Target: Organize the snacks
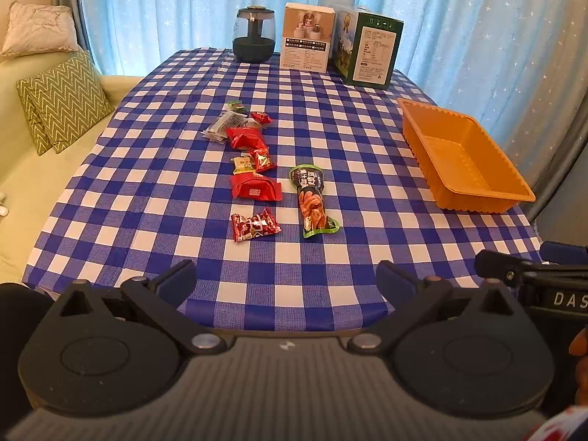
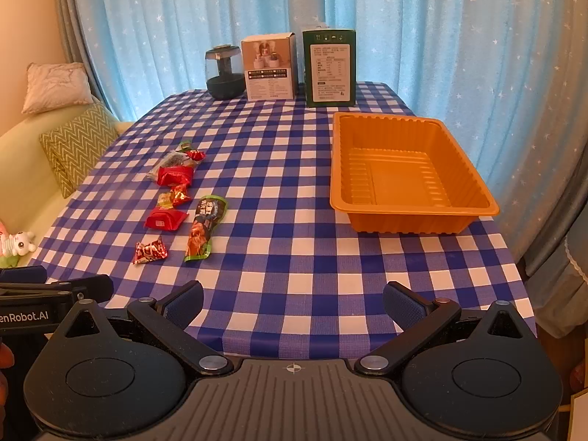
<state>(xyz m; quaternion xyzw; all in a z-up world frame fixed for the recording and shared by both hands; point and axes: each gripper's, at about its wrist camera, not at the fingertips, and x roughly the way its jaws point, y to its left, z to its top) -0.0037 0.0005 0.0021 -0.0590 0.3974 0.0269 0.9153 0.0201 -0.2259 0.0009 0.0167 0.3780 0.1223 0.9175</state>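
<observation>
A blue checked tablecloth (image 2: 294, 191) is covering the table. An orange tray (image 2: 408, 172) is sitting at its right side, nothing inside. Snack packets (image 2: 176, 202) are lying scattered at the left, well apart from it. The left gripper (image 1: 286, 283) and right gripper (image 2: 294, 299) are hovering at the near edge, fingers spread apart, holding nothing.

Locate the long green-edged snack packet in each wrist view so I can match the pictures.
Left wrist: long green-edged snack packet lies mid-table, right of the red packets.
Right wrist: same packet lies left of centre.
Shared landmark: orange tray, to its right in both.
</observation>
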